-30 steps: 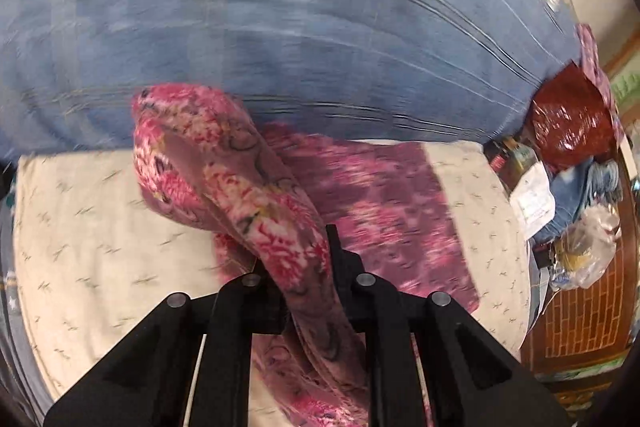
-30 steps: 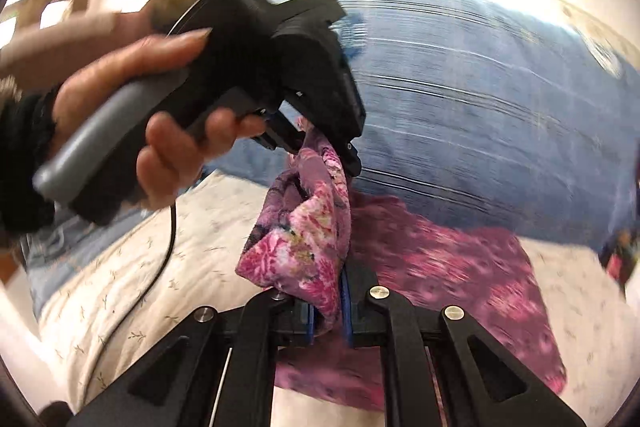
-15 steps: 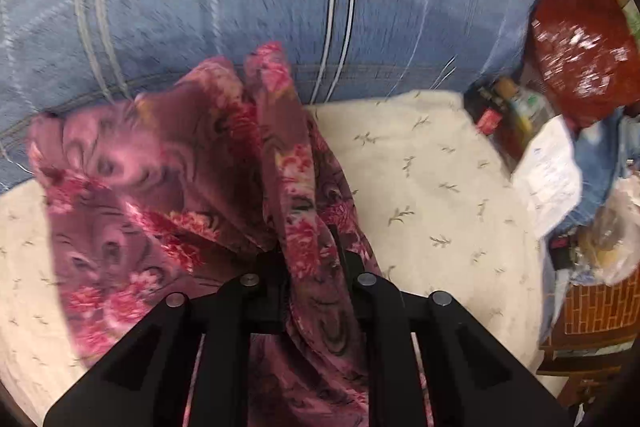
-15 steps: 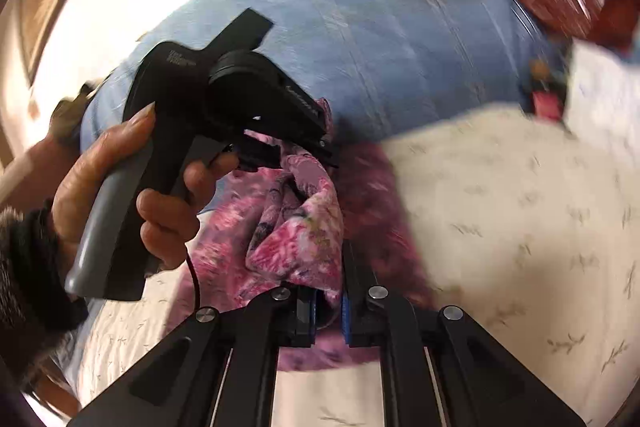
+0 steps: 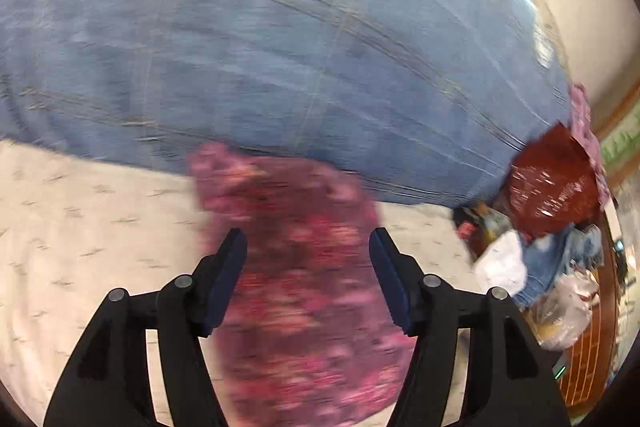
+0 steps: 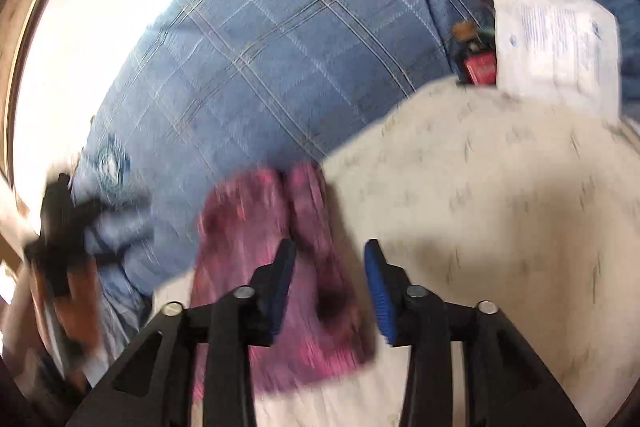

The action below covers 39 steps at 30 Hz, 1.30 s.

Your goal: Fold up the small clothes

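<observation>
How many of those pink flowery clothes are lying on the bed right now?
1. The pink floral garment lies on the cream sheet, just below the blue checked blanket. A similar pink cloth hangs at the far right, off the bed; more may be hidden.

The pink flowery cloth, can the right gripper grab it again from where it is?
Probably yes. The pink flowery cloth lies flat just ahead of the right gripper, whose jaws are opening, and nothing covers it.

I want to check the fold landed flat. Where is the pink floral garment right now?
The pink floral garment lies on the cream sheet, its far edge against the blue plaid quilt; in both wrist views it sits just beyond the opening jaws, unheld.
</observation>
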Each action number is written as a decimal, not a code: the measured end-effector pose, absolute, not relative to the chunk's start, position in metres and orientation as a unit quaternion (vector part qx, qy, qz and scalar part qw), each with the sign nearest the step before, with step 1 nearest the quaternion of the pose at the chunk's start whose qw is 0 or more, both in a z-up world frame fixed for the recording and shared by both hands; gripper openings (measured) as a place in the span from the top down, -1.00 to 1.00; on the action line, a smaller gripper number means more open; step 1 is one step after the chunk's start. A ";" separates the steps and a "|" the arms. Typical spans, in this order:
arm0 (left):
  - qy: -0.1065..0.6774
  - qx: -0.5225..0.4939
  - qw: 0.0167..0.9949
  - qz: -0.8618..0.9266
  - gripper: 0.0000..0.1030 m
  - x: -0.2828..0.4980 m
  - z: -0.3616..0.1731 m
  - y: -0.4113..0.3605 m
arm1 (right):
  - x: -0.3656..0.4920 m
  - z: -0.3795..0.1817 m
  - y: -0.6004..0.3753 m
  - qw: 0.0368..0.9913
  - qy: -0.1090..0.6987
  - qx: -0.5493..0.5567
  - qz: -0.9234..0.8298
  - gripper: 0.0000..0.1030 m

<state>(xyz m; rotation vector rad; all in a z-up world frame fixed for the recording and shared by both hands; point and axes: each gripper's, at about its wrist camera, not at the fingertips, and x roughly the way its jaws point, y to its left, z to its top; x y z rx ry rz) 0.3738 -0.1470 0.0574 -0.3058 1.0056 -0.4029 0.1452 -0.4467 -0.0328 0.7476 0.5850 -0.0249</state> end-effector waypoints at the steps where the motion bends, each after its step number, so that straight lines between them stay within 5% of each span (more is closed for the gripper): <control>1: 0.486 -0.149 0.842 -0.180 -0.22 0.376 0.050 -0.137 | 0.165 -0.024 -0.449 0.886 0.289 0.363 0.004 0.15; 3: 0.513 -0.168 0.823 -0.174 -0.22 0.383 0.029 -0.124 | 0.206 -0.018 -0.445 0.873 0.320 0.364 0.060 -0.14; 10: 0.559 -0.206 0.783 -0.180 -0.22 0.398 -0.030 -0.127 | 0.333 -0.047 -0.400 0.839 0.429 0.324 0.087 -0.14; 12: 0.570 -0.213 0.772 -0.184 -0.22 0.402 -0.041 -0.130 | 0.352 -0.062 -0.384 0.836 0.458 0.290 0.086 0.01; 13: 0.571 -0.220 0.768 -0.189 -0.22 0.401 -0.044 -0.131 | 0.360 -0.067 -0.376 0.833 0.475 0.270 0.090 0.70; 14: 0.564 -0.226 0.771 -0.192 -0.22 0.398 -0.043 -0.129 | 0.362 -0.065 -0.372 0.835 0.476 0.257 0.099 0.85; 17: 0.545 -0.228 0.783 -0.192 -0.22 0.395 -0.043 -0.128 | 0.349 -0.051 -0.398 0.858 0.404 0.302 0.092 0.86; 21: 0.575 -0.213 0.770 -0.176 -0.22 0.401 -0.061 -0.138 | 0.359 -0.101 -0.416 0.809 0.486 0.326 0.052 0.84; 25: 0.562 -0.202 0.777 -0.199 -0.19 0.377 -0.036 -0.131 | 0.323 -0.067 -0.426 0.834 0.420 0.350 0.082 0.57; 28: 0.548 -0.200 0.779 -0.229 -0.24 0.337 -0.014 -0.124 | 0.282 -0.057 -0.428 0.834 0.422 0.337 0.114 -0.06; 30: 0.541 -0.203 0.778 -0.244 -0.32 0.316 -0.013 -0.126 | 0.264 -0.062 -0.424 0.833 0.431 0.326 0.119 -0.06; 31: 0.542 -0.196 0.782 -0.239 -0.32 0.306 -0.015 -0.131 | 0.255 -0.066 -0.417 0.835 0.439 0.309 0.123 0.11; 32: 0.546 -0.180 0.786 -0.226 -0.31 0.300 -0.020 -0.138 | 0.248 -0.069 -0.410 0.839 0.451 0.283 0.115 0.74; 36: 0.569 -0.135 0.785 -0.203 -0.31 0.279 -0.042 -0.148 | 0.213 -0.050 -0.411 0.868 0.399 0.272 0.114 0.82; 39: 0.564 -0.114 0.795 -0.191 -0.31 0.274 -0.041 -0.147 | 0.210 -0.086 -0.420 0.849 0.459 0.252 0.070 0.80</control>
